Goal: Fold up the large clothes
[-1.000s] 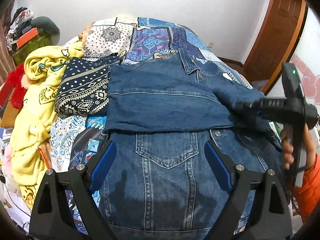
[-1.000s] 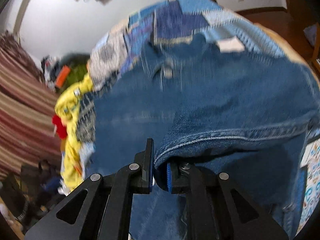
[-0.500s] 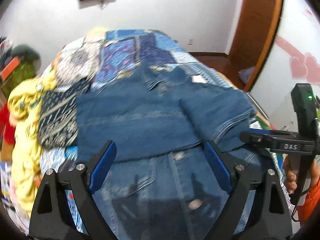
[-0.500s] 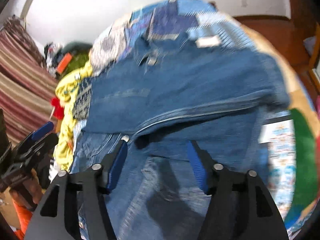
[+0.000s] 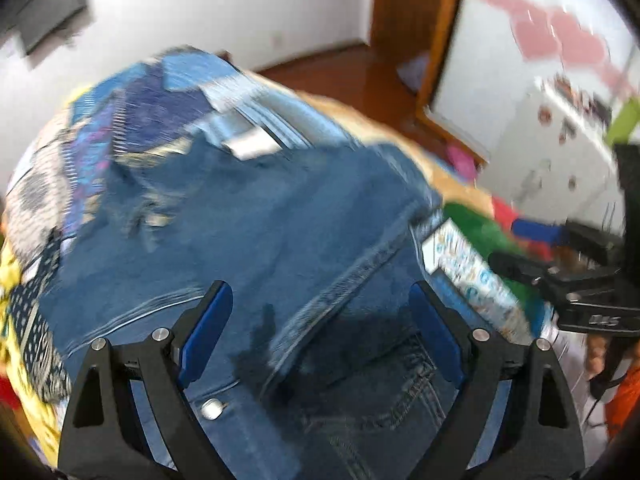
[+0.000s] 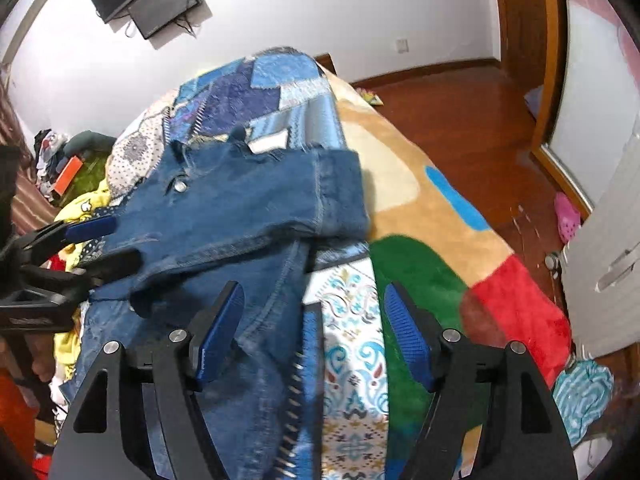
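A blue denim jacket [image 5: 280, 220] lies on the bed, with both sleeves folded across its body. It also shows in the right wrist view [image 6: 240, 208], where a folded sleeve cuff [image 6: 340, 192] lies at the jacket's right edge. My left gripper [image 5: 320, 320] is open and empty above the jacket's lower half. My right gripper [image 6: 314, 320] is open and empty over the jacket's right edge. Each gripper shows in the other's view: the right one [image 5: 532, 248] beside the bed, the left one [image 6: 96, 240] over the jacket's left side.
A patchwork quilt [image 6: 256, 88] and a coloured fleece blanket [image 6: 420, 216] cover the bed. Yellow clothes [image 6: 84, 204] are piled at its left. A wooden floor [image 6: 452, 104], a door [image 6: 524, 40] and white cabinets [image 6: 608, 240] are to the right.
My right gripper has let go of the sleeve, opened and drawn back to the jacket's right edge. My left gripper has swung to the right over the jacket, still open.
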`<act>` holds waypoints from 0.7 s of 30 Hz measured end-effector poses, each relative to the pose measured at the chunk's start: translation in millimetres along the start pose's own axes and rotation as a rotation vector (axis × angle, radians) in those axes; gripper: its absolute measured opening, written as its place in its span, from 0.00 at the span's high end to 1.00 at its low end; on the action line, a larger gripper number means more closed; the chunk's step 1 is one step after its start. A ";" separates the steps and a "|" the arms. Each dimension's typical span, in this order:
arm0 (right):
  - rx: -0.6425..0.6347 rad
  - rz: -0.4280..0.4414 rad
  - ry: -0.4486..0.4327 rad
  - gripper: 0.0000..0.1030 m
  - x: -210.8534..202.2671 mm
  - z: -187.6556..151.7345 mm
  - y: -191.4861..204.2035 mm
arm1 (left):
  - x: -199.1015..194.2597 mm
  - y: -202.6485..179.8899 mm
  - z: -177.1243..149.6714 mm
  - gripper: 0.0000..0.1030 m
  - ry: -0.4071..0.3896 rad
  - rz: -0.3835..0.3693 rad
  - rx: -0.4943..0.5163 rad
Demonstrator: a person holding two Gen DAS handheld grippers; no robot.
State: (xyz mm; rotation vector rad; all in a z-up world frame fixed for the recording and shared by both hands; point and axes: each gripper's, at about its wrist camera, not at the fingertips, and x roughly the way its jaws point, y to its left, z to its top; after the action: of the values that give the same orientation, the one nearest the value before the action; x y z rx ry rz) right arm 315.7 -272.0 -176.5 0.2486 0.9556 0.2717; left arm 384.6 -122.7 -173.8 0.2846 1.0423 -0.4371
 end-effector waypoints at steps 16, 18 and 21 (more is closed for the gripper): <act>-0.130 -0.075 0.122 0.32 60.2 -19.5 12.0 | 23.4 30.9 18.6 0.91 0.002 -0.023 -0.078; -0.158 -0.092 0.116 0.32 60.6 -21.9 14.1 | 1.9 48.5 19.8 0.92 -0.058 0.006 -0.119; -0.166 -0.102 0.118 0.32 60.9 -23.1 13.2 | -30.8 80.5 7.1 0.93 -0.136 0.070 -0.187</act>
State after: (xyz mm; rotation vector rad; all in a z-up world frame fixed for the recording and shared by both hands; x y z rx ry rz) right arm 328.5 -237.2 -231.6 0.0311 1.0531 0.2724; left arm 415.2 -48.5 -141.6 0.1220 0.9302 -0.2890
